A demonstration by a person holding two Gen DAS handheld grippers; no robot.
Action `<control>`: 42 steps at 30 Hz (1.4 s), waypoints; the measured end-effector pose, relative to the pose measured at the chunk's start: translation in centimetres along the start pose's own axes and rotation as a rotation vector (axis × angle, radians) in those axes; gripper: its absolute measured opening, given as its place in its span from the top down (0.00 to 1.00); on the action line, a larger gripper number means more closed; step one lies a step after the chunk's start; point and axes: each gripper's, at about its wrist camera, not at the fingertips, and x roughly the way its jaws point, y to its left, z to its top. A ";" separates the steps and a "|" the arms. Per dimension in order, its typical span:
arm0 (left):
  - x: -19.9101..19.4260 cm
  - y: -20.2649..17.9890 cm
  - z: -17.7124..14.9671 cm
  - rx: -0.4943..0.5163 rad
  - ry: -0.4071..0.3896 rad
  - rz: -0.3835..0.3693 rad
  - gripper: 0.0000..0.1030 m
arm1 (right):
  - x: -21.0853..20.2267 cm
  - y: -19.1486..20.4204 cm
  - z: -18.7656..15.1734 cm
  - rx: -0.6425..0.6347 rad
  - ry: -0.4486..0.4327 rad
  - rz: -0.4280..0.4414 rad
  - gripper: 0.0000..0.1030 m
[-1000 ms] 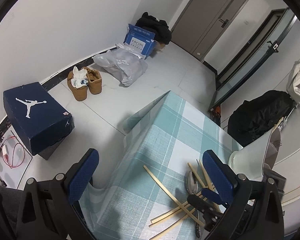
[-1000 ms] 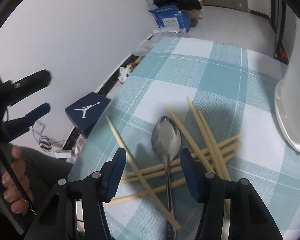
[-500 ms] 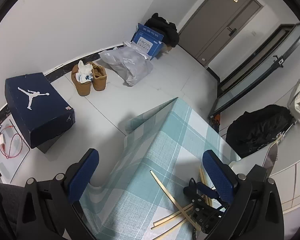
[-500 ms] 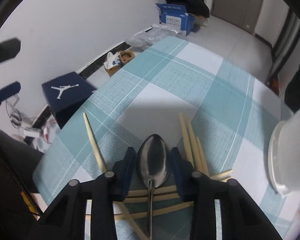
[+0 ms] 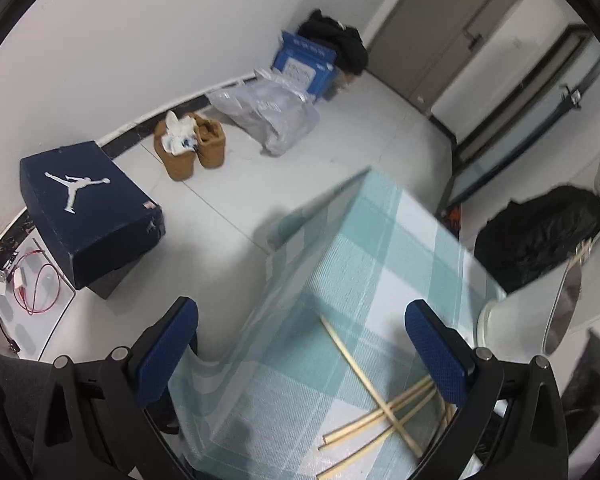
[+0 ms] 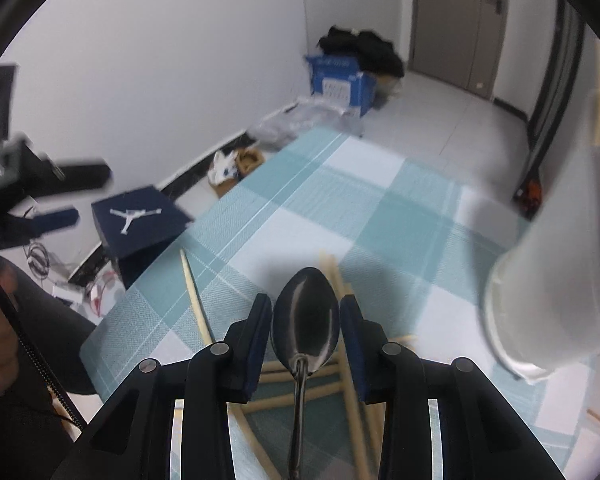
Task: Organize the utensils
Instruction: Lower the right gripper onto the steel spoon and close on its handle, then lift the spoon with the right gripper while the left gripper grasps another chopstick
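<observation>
The right claw pinched the spoon above the chopsticks on the bench; the left claw hung spread, empty.

No words or numbers can be read here. The dark blue shoebox on the floor at the left carries a white jumping-figure logo on its lid. The blue carton by the far wall has white print, too blurred to read.
</observation>
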 end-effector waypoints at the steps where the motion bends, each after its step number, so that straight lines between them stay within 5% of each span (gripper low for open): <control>1: 0.3 -0.3 -0.3 0.013 0.021 -0.006 0.02 | -0.6 -0.3 -0.2 0.003 -0.016 -0.006 0.67; 9: 3.3 -3.1 -2.2 0.136 0.163 0.055 0.11 | -4.0 -2.8 -1.8 0.048 -0.091 -0.015 0.67; 15: 4.1 -3.6 -2.6 0.151 0.151 0.163 0.14 | -5.8 -4.2 -3.0 0.073 -0.153 -0.012 0.67; 19: 5.0 -4.3 -2.7 0.172 0.158 0.244 0.33 | -6.8 -5.5 -3.5 0.112 -0.186 -0.001 0.67; 23: 5.3 -5.8 -3.3 0.188 0.166 0.250 0.37 | -7.7 -7.2 -3.7 0.150 -0.215 0.012 0.67; 27: 6.2 -7.4 -3.3 0.228 0.144 0.333 0.54 | -8.1 -8.6 -3.8 0.192 -0.216 0.024 0.67; 33: 7.0 -9.1 -3.0 0.262 0.125 0.357 0.95 | -9.2 -10.6 -4.5 0.233 -0.233 0.018 0.67; 37: 7.6 -9.5 -2.6 0.240 0.121 0.353 0.97 | -9.9 -11.8 -4.8 0.272 -0.247 0.012 0.67; 42: 6.8 -9.6 -1.9 0.188 0.110 0.251 0.98 | -10.6 -12.6 -5.3 0.300 -0.266 0.013 0.67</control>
